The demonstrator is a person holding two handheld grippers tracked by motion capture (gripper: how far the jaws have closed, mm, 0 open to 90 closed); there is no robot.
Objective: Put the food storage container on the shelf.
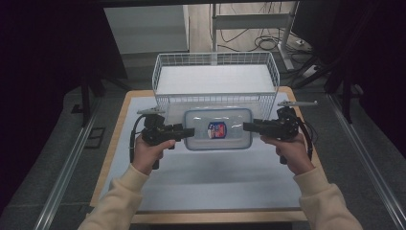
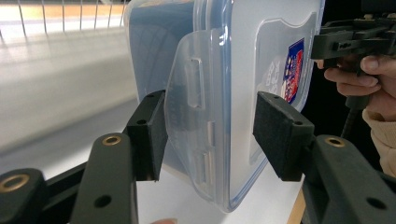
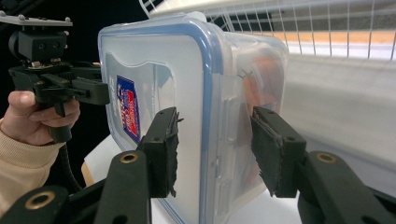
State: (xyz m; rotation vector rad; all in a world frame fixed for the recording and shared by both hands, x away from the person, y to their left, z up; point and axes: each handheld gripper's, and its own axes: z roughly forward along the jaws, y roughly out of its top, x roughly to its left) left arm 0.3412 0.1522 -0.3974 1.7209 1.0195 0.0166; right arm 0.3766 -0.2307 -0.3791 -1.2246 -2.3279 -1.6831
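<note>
A clear plastic container (image 1: 218,128) with a blue-rimmed lid and a red-and-blue sticker hangs level above the table, in front of the wire basket. My left gripper (image 1: 189,132) is shut on its left end. In the left gripper view the pads (image 2: 149,135) clamp the side latch flap of the container (image 2: 224,70). My right gripper (image 1: 246,126) is shut on the opposite end. In the right gripper view its jaws (image 3: 215,144) pinch the lid and underside of the container (image 3: 187,93). Something orange shows dimly inside.
A white wire basket (image 1: 215,98) stands just behind the container at the table's far edge. A pale mat (image 1: 210,182) covers the wooden table. Dark curtains flank both sides. Cables and a desk frame lie on the floor beyond the basket.
</note>
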